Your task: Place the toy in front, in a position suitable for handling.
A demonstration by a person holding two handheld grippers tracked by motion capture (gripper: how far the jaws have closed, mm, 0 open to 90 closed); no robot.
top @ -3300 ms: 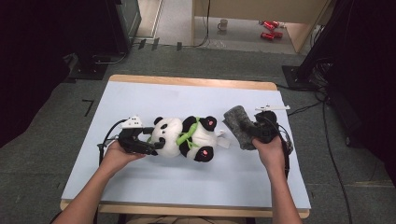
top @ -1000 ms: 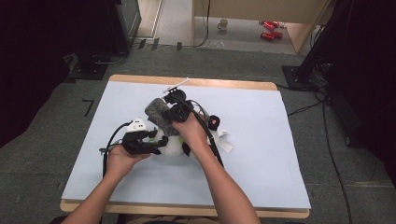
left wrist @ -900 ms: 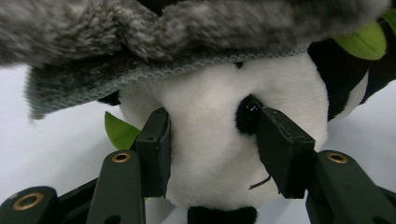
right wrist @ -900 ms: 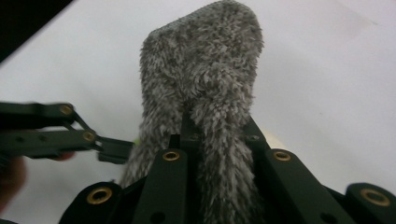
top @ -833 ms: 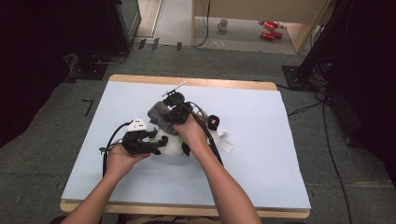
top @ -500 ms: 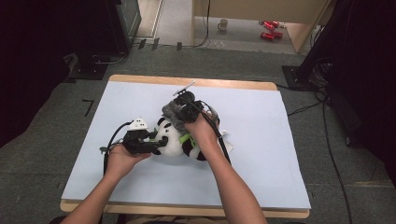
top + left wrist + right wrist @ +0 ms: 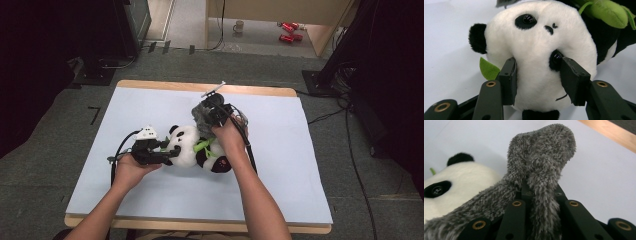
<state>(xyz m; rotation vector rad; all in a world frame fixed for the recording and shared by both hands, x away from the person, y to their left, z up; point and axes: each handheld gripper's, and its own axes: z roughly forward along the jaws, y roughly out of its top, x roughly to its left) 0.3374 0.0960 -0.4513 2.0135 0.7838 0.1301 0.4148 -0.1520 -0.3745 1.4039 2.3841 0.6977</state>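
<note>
Left gripper (image 7: 537,82): jaws clamped on the head of the panda plush (image 7: 536,62), which lies on the bench (image 7: 150,200). Right gripper (image 7: 541,195): jaws pinched shut on a grey fuzzy sock (image 7: 541,160), held just beyond the panda. Risks: soft plush may squirm out from between the left jaws; the limp sock may snag and slide free when pulled over the toy.
</note>
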